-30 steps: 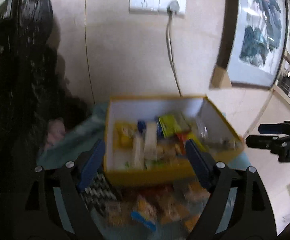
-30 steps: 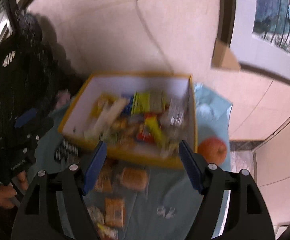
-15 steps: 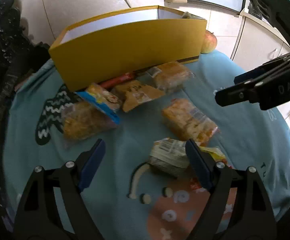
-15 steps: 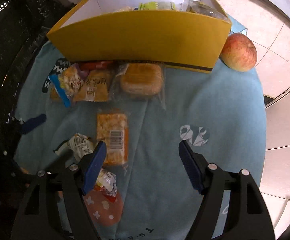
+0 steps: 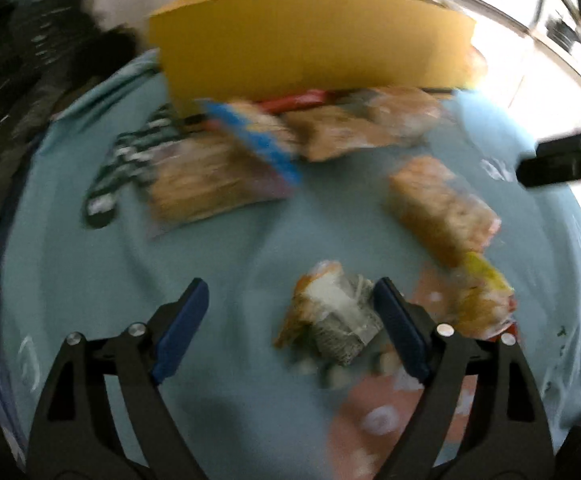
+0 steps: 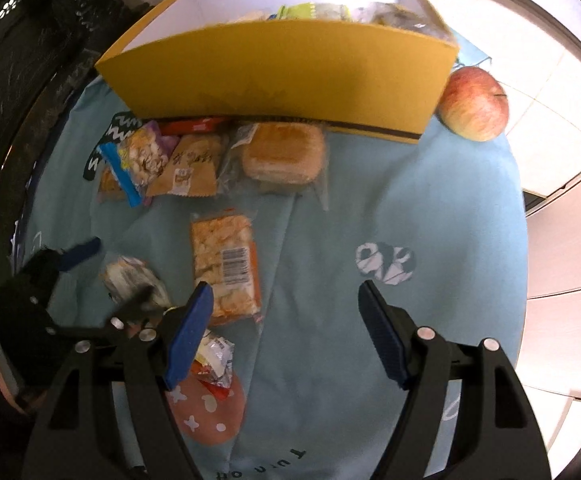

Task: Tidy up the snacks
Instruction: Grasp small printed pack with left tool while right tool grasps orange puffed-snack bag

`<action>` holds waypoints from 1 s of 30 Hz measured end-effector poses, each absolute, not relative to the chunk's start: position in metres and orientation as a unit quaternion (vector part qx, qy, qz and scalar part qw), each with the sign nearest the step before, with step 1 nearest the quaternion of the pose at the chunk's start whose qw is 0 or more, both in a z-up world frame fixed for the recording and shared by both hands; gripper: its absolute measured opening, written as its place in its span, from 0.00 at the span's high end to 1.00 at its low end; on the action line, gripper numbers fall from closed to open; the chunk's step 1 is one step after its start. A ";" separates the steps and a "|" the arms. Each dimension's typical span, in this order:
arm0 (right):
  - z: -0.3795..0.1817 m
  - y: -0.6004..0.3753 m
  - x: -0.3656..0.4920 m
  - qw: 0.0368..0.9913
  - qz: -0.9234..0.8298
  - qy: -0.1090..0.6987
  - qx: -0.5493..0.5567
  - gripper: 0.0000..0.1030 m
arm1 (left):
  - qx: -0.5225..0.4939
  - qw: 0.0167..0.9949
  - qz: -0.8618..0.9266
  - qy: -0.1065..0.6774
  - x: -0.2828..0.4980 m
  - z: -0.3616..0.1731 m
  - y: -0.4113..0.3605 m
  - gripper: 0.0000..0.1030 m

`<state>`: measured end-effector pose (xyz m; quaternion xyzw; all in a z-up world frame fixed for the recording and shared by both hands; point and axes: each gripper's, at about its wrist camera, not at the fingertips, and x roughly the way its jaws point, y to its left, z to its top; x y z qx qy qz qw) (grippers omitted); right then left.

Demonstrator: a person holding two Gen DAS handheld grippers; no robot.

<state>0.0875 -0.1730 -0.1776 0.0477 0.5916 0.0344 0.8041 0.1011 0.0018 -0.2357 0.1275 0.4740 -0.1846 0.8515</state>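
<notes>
Several snack packets lie loose on a light blue cloth (image 6: pixel 370 200) in front of a yellow box (image 6: pixel 282 76) that holds more snacks. My left gripper (image 5: pixel 290 328) is open and low over the cloth. A small silver-and-white packet (image 5: pixel 330 320) lies between its jaws, close to the right pad, with no grip visible; this view is blurred. My right gripper (image 6: pixel 286 336) is open over bare cloth. A clear cracker packet (image 6: pixel 224 264) with a barcode lies just beyond its left pad. The left gripper (image 6: pixel 110 276) also shows at the left of the right wrist view.
Against the box front lie a bagged bun (image 6: pixel 282 156), a brown packet (image 6: pixel 194 164), a blue-edged packet (image 6: pixel 138 160) and a red stick (image 6: pixel 194 124). An apple (image 6: pixel 474 104) sits right of the box. A yellow-red packet (image 6: pixel 214 360) lies near me. Dark furniture stands left, tiled floor right.
Both grippers have come down and tilted from looking into the box to hovering over the loose packets. The left one moved closer, so the silver packet now lies between its jaws.
</notes>
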 end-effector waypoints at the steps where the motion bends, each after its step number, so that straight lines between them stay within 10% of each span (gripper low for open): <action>1: -0.181 -0.167 0.087 0.805 0.037 0.592 0.036 0.27 | 0.123 0.854 -0.178 0.473 0.101 -0.234 0.008 0.17; 11: -0.238 -0.114 0.107 0.769 0.072 0.632 -0.066 0.31 | 0.120 0.847 -0.184 0.485 0.099 -0.245 0.015 0.11; 13: -0.233 -0.116 0.103 0.778 0.077 0.620 -0.060 0.50 | 0.119 0.848 -0.192 0.479 0.100 -0.244 0.014 0.18; 15: -0.230 -0.121 0.102 0.778 0.074 0.621 -0.055 0.55 | 0.108 0.842 -0.227 0.478 0.098 -0.241 0.012 0.63; 30: -0.181 -0.180 0.076 0.805 0.059 0.588 0.048 0.55 | 0.014 0.858 -0.243 0.453 0.092 -0.193 0.027 0.66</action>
